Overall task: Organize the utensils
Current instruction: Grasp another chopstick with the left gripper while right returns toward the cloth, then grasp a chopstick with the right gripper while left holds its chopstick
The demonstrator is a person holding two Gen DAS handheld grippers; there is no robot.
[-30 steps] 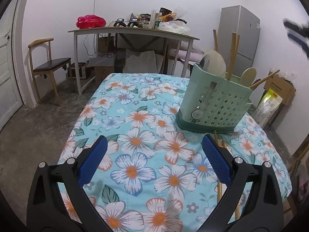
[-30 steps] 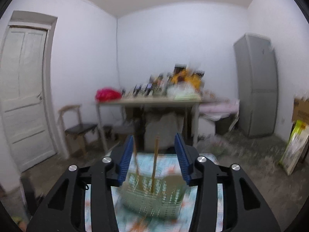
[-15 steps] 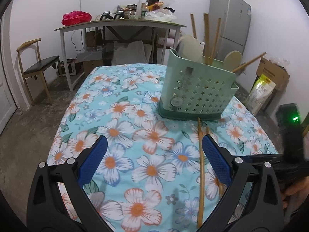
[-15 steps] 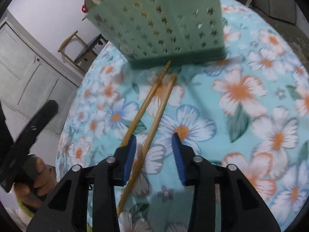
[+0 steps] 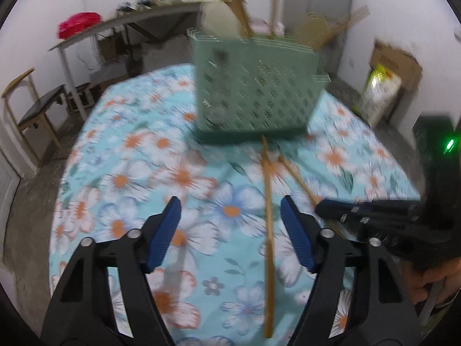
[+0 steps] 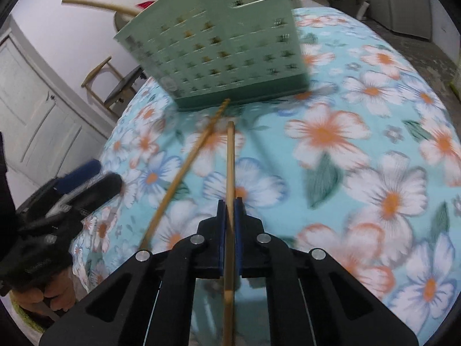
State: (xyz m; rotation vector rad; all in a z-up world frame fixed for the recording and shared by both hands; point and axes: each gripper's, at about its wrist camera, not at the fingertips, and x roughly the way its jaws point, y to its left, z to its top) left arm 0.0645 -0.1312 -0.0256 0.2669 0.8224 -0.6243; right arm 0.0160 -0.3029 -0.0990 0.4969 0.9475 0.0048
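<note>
Since a second ago the right gripper [image 6: 229, 216] has dropped to the floral surface [image 6: 360, 173] and clamped one chopstick [image 6: 230, 167]. The left gripper [image 5: 230, 225], jaws closing, straddles the other chopstick [image 5: 268, 248], untouched, both bound for the green utensil basket [image 5: 256, 92].

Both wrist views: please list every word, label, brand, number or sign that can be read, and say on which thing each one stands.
No text can be read in either view.
Round sticker on the green utensil basket: blurred, unreadable.
Yellow-green bag by the wall: print too blurred to read.
Cardboard box: no legible marking.
Green light on the right gripper: a lamp only, no characters.
</note>
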